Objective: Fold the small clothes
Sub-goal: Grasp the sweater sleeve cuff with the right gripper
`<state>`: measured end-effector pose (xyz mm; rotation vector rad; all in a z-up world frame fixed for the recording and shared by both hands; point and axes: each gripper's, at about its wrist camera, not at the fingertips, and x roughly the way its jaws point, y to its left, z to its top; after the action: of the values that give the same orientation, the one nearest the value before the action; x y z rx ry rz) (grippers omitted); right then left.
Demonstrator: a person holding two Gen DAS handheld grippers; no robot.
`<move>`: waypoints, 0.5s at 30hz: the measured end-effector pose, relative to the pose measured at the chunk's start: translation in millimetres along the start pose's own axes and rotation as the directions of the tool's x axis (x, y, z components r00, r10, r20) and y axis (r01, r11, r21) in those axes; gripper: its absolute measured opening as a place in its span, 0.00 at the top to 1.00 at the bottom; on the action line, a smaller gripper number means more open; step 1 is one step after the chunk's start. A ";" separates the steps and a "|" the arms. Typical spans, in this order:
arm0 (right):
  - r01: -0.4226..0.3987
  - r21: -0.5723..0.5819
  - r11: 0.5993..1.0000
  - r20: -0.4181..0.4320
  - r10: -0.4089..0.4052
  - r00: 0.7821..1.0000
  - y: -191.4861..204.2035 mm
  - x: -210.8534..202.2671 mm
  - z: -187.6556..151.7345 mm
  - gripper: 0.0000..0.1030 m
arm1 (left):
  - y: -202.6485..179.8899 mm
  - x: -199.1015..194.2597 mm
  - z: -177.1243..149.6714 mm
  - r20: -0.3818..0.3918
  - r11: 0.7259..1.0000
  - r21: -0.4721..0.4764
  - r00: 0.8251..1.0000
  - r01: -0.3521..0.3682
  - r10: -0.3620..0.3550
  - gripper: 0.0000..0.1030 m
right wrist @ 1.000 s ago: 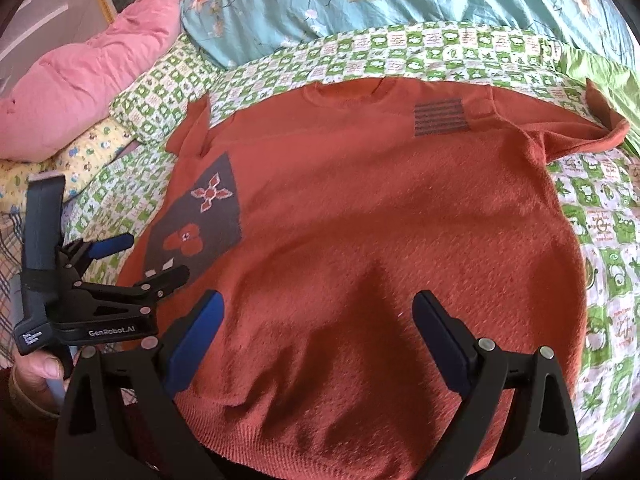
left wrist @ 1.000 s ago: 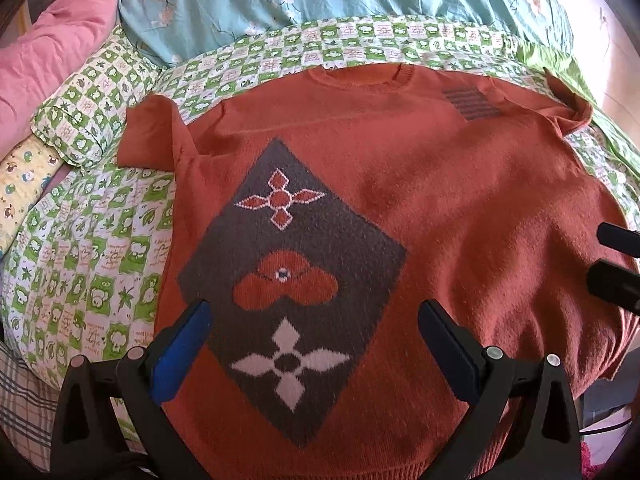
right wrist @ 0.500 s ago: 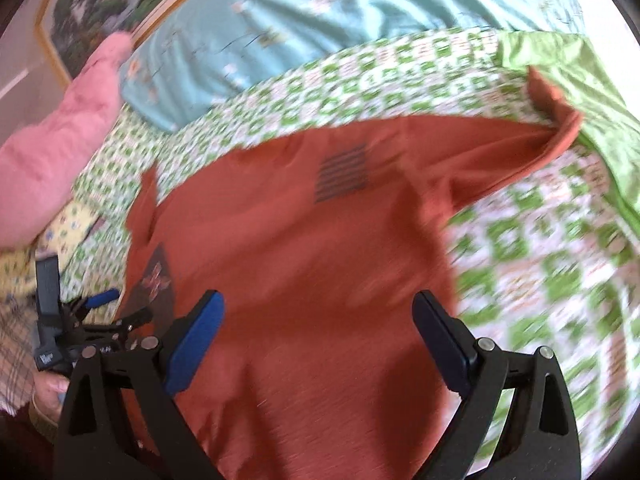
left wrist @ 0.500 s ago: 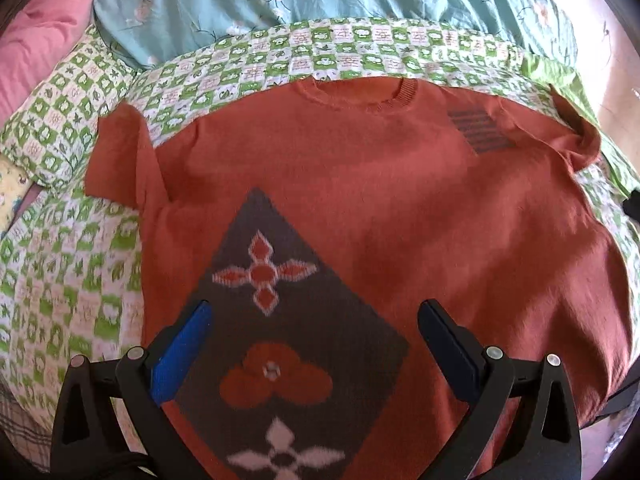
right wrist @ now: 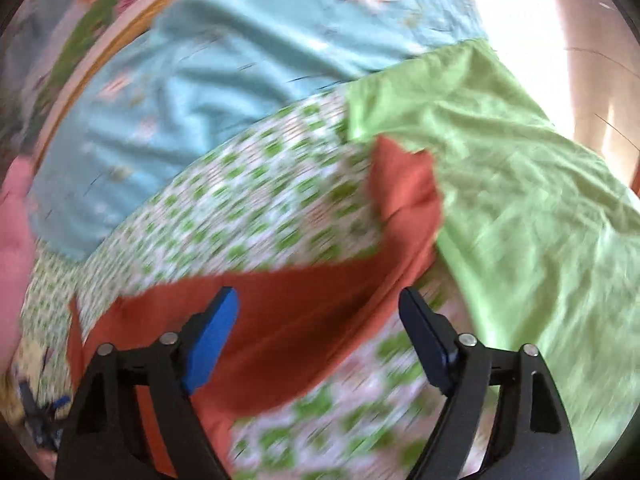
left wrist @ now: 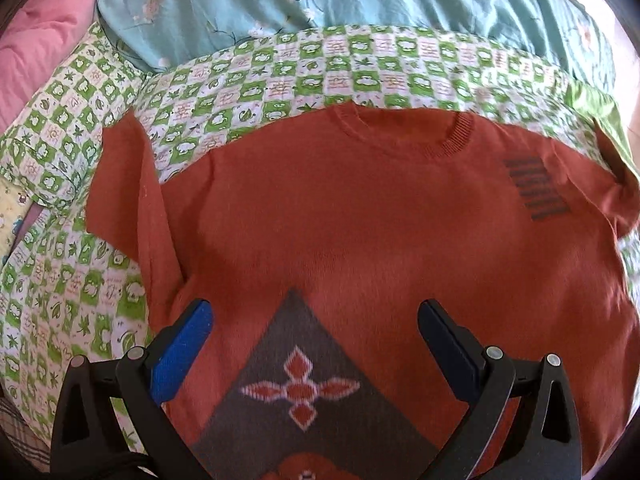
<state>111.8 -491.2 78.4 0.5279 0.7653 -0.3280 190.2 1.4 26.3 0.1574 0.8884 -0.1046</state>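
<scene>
Here I have one orange sweater [left wrist: 360, 216] spread flat on the bed, front up, collar at the far side and both short sleeves out to left and right. My left gripper [left wrist: 314, 322] hovers above the near half of the sweater, its jaws wide apart with nothing between them; under it sits the tip of the dark grey diamond patch [left wrist: 296, 364] with its knitted flower. A small block of dark stripes [left wrist: 534, 188] marks the chest toward the far right.

My right gripper [right wrist: 318, 314] hangs over the sweater's right sleeve [right wrist: 304, 308], whose cuff [right wrist: 406, 192] lies farther off against a plain green sheet [right wrist: 532, 208]. Its jaws have just been closing somewhat, yet they stand clear of the cloth and grip nothing; this view is heavily blurred.

Under the sweater lies one green-and-white checked quilt [left wrist: 280, 76]. Beyond it I count one light blue flowered cover [left wrist: 320, 0] and, at the far left, one pink cushion [left wrist: 36, 44].
</scene>
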 end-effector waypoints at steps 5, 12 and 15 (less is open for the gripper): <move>0.073 0.064 0.995 -0.012 -0.072 0.997 -53.7 51.8 47.5 0.42 | -4.9 20.3 11.0 -0.046 1.000 -0.022 0.999 0.002 -0.003 0.01; 0.156 0.066 0.986 -0.086 -0.150 0.985 -89.7 112.4 76.4 0.49 | -16.6 43.9 26.6 -0.071 1.000 0.008 0.997 -0.008 0.008 0.01; 0.122 0.059 0.991 -0.125 -0.114 0.986 -92.7 128.4 77.2 0.61 | -30.1 63.3 24.8 -0.125 1.000 0.006 0.992 0.008 -0.007 0.01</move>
<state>200.0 -622.5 0.8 0.5699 0.9085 -0.4357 244.2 -34.3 -10.5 0.1681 1.0135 -0.1053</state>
